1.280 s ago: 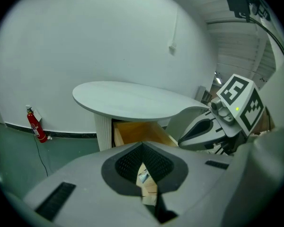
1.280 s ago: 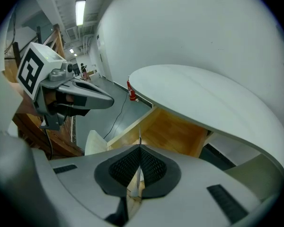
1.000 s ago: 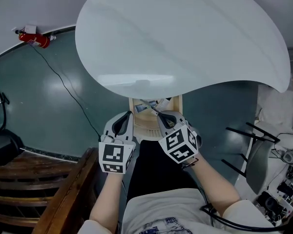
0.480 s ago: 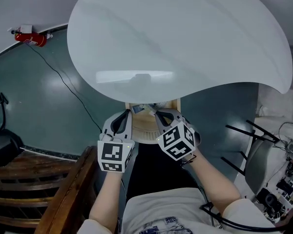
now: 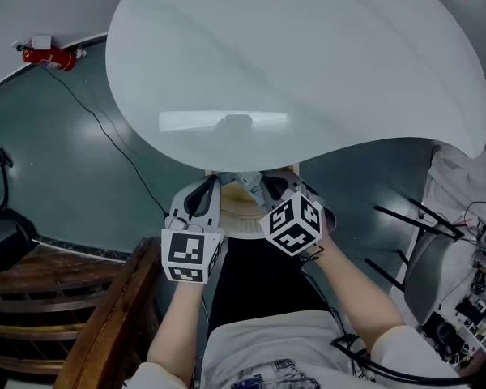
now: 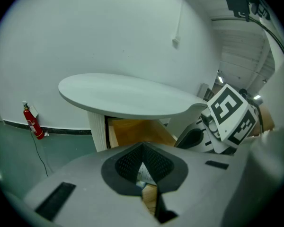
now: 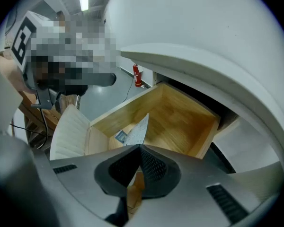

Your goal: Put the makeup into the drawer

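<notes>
Two grippers are seen in the head view, held side by side just under the near edge of a white table (image 5: pixel 308 63): the left gripper (image 5: pixel 214 190) and the right gripper (image 5: pixel 265 190), each topped by its marker cube. An open wooden drawer (image 5: pixel 236 211) is seen below and between them. A flat makeup packet (image 5: pixel 247 180) is held above it at the right gripper's tip. A red fire extinguisher (image 5: pixel 47 56) is seen on the green floor by the wall, well apart.

In the left gripper view, the jaws are shown closed together at their tips. A pale printed scrap is glimpsed through the slit below the tips; whether it is pinched cannot be told. The drawer's wooden inside is seen beyond, under the tabletop, with the right gripper close by on the right.

In the right gripper view, the jaws are clamped on the makeup packet, which is seen standing up edge-on from between the pads, tilted to the right. It is held over the open drawer, not yet laid inside. The drawer's white ribbed front (image 7: pixel 71 131) is seen at the left.
</notes>
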Motion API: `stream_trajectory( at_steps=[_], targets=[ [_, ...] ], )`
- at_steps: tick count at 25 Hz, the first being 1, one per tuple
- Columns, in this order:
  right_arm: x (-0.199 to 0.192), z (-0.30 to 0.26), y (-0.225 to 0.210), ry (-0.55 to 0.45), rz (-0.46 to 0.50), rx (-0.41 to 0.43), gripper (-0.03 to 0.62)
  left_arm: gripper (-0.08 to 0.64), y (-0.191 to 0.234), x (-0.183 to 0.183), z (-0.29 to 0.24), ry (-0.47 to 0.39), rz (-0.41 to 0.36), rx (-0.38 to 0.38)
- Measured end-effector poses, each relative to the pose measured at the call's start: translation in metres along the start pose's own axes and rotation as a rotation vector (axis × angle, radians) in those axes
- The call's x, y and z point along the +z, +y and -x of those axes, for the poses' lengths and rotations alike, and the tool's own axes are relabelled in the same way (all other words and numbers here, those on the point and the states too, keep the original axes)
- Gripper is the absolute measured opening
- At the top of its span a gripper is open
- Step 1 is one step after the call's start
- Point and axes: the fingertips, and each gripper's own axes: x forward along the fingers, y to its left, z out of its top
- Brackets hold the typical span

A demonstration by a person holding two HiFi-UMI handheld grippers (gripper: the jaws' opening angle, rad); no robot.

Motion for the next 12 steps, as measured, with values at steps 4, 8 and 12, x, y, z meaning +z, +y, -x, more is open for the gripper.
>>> stream_trajectory(
  at_steps=[4,8,12],
  targets=[
    [-0.005,-0.006,-0.003,0.021,0.001,0.022,0.017,0.046,0.000,-0.001,-0.003,0.005,0.002,0.006],
    [-0.007,-0.009,-0.001,0.058,0.025,0.035,0.017,0.046,0.001,-0.003,-0.004,0.011,0.006,0.013],
    [-0.009,-0.012,-0.003,0.109,0.159,0.014,0.018,0.046,0.001,-0.003,-0.006,0.011,0.013,0.017]
  ],
)
